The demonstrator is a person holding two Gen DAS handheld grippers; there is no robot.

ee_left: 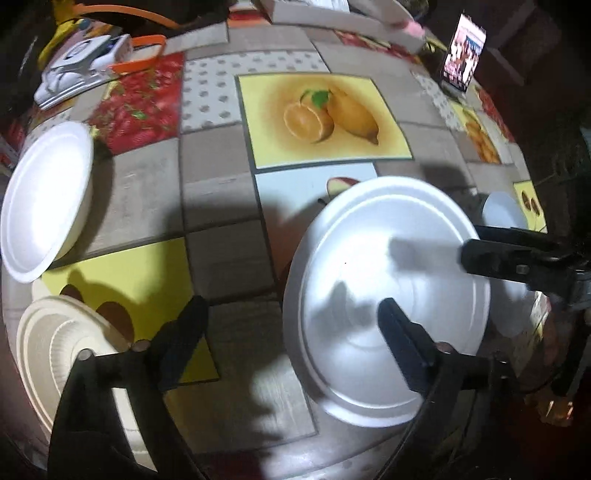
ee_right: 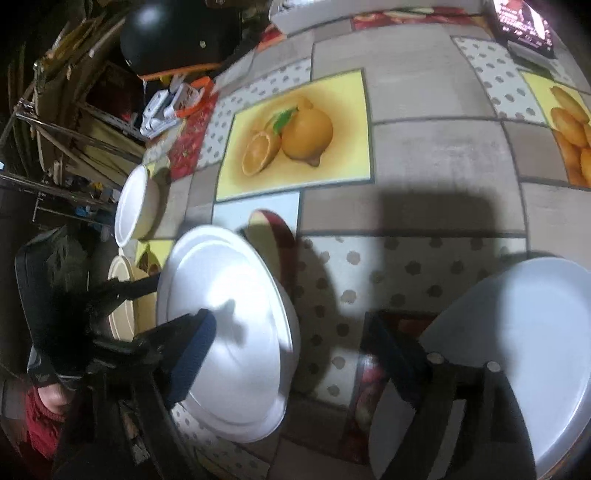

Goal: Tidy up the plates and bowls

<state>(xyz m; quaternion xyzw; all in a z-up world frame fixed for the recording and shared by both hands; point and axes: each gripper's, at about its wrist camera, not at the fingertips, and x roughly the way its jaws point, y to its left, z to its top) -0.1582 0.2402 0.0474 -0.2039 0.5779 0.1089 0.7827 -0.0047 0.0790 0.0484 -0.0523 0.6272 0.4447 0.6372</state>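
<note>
While both tools gape — three plates, one bowl (white).

Under everything you have a patchwork tablecloth of taupe and dotted squares, with a lemon print at its middle and a strawberry panel to the left of that. At the upper left of the left wrist view lies a white device with orange straps. A lit phone screen stands propped at the upper right. In the right wrist view, you'll see a black helmet at the top left beside cluttered shelving.
</note>
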